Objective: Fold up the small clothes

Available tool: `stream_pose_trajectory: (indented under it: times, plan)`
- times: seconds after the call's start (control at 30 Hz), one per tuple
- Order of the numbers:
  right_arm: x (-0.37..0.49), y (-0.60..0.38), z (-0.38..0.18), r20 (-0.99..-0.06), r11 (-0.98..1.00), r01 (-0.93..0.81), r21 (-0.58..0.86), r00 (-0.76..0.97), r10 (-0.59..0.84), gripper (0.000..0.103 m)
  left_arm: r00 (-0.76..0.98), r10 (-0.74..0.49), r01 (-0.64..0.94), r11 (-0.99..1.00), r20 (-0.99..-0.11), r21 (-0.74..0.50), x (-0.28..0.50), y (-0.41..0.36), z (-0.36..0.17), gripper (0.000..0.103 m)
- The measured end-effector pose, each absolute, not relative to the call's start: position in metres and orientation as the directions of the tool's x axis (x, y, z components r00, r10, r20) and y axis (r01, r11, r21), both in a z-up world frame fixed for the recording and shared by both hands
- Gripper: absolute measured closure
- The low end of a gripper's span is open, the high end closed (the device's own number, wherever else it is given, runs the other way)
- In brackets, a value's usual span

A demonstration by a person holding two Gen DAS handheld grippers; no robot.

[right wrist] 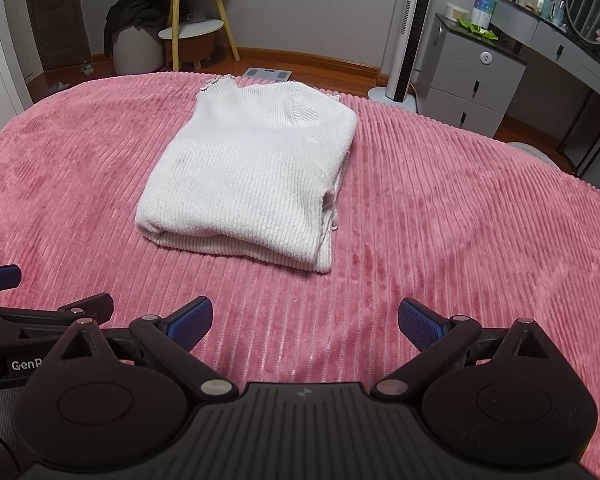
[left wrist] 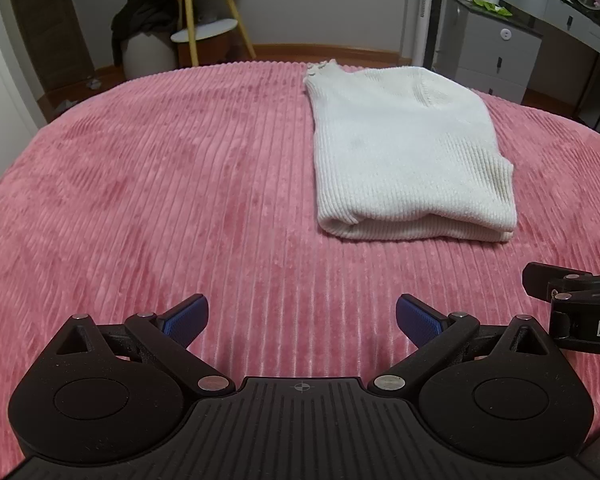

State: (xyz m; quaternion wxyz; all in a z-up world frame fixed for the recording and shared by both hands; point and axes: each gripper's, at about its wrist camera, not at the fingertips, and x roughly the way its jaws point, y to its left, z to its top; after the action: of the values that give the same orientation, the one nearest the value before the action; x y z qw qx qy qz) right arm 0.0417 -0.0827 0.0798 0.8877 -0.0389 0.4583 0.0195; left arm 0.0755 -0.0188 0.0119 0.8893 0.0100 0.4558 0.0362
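- Left wrist view: a white ribbed knit sweater point(left wrist: 408, 152) lies folded into a neat rectangle on a pink corduroy-ribbed bed cover point(left wrist: 160, 200), ahead and to the right
- Its thick folded edge faces the camera; the frilled neckline lies at the far end
- Left claw point(left wrist: 302, 318) hovers low over bare cover, blue pads spread wide, holding nothing
- Right wrist view: right claw point(right wrist: 305, 320) equally wide apart and empty, near the sweater's front edge, not touching

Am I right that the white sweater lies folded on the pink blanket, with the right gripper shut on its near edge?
Not quite. The white sweater does lie folded on the pink blanket, but the right gripper is open and apart from it, as the right wrist view shows.
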Motion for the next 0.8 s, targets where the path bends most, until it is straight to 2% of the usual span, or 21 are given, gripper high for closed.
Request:
stream_pose_trajectory:
  times: [0.8]
  plan:
    - [0.0417,-0.0832,0.0819,-0.813,0.996,-0.072,-0.052,0.582,0.0,0.004,0.586,0.067,-0.049,0.998,-0.807,0.048,0.0758,-0.0194,0.0136,0.001]
